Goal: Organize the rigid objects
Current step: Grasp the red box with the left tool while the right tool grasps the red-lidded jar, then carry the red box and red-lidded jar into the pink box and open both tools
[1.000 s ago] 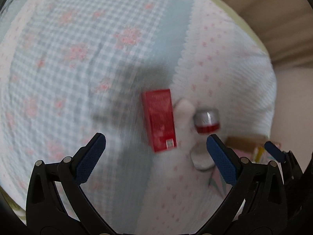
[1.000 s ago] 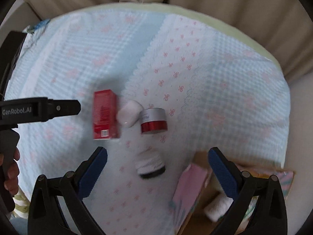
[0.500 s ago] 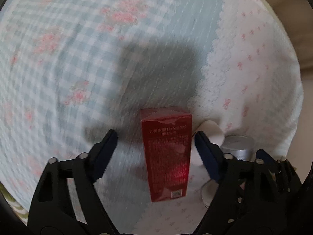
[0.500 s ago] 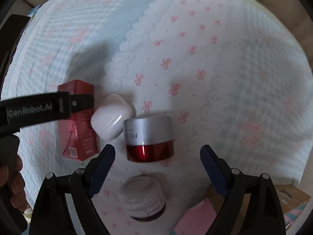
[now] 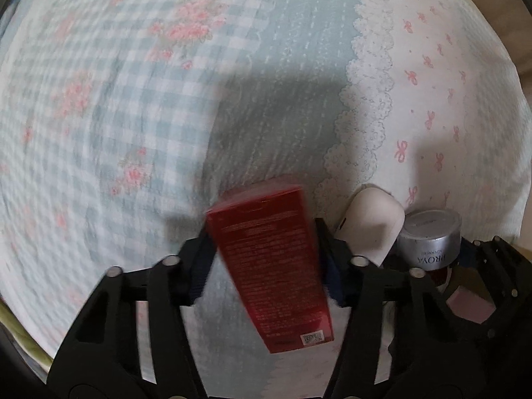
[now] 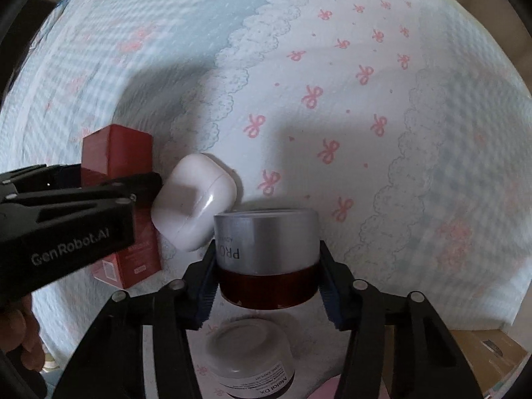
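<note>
My left gripper (image 5: pixel 266 266) is shut on a red carton (image 5: pixel 276 266), which tilts up off the bedspread; it also shows in the right wrist view (image 6: pixel 116 153) with the left gripper around it. My right gripper (image 6: pixel 266 279) is shut on a silver-and-red cream jar (image 6: pixel 266 249), also visible in the left wrist view (image 5: pixel 430 242). A white earbud case (image 6: pixel 196 202) lies between carton and jar, touching the jar's side; it shows in the left wrist view (image 5: pixel 372 226) too.
A white-lidded dark jar (image 6: pixel 252 362) sits just below my right gripper. A cardboard box (image 6: pixel 492 355) with a pink item (image 5: pixel 468 302) lies at the bed's lower right edge. The quilted bedspread (image 5: pixel 166 99) stretches away behind.
Both grippers moved in and closed: the left onto the red carton, now tilted up, the right onto the silver-and-red jar.
</note>
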`<state>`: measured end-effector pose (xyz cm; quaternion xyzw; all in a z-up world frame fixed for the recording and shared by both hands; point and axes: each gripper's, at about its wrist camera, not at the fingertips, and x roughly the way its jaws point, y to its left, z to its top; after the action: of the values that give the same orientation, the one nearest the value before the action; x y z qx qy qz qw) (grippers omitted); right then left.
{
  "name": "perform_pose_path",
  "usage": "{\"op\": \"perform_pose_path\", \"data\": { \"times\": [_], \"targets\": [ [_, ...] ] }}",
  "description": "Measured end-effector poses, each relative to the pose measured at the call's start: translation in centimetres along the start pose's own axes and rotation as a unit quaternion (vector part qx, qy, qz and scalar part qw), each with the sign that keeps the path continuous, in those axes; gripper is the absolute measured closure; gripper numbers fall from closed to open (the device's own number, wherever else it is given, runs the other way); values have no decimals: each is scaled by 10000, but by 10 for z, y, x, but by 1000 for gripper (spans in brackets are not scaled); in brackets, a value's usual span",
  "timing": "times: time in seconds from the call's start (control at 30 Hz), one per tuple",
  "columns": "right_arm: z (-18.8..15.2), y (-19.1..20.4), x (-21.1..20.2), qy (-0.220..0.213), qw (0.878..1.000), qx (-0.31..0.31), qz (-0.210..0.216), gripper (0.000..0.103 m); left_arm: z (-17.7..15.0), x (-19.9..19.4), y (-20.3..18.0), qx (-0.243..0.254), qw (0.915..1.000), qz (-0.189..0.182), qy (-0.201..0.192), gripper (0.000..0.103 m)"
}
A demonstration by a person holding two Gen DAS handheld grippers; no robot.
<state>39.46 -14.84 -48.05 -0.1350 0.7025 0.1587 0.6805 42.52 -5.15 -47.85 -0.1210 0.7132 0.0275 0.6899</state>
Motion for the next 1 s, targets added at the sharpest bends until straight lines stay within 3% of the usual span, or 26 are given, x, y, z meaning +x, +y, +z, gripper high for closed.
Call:
{"op": "perform_pose_path", "data": {
  "times": [0.43,0.6,0.73,0.8,1.0],
  "targets": [
    [-34,4,-34,-350,9974,624,84,54,-32,-36,19,-137,9959,-785,-431,64],
    [-60,6,-64,-623,9930,983,181,54,-48,-58,34,-7,9948,-826,-599,65],
    [-83,7,-94,-892,9881,1230,235,54,-56,-82,51,120,9933,-885,-735,65],
    [-95,13,-108,-1033,9842,1398,326,54,-56,-98,79,214,9918,-937,-843,66],
    [-127,29,-155,-1394,9687,2000,461,54,-84,-161,89,582,9848,-1132,-1182,66]
  ]
}}
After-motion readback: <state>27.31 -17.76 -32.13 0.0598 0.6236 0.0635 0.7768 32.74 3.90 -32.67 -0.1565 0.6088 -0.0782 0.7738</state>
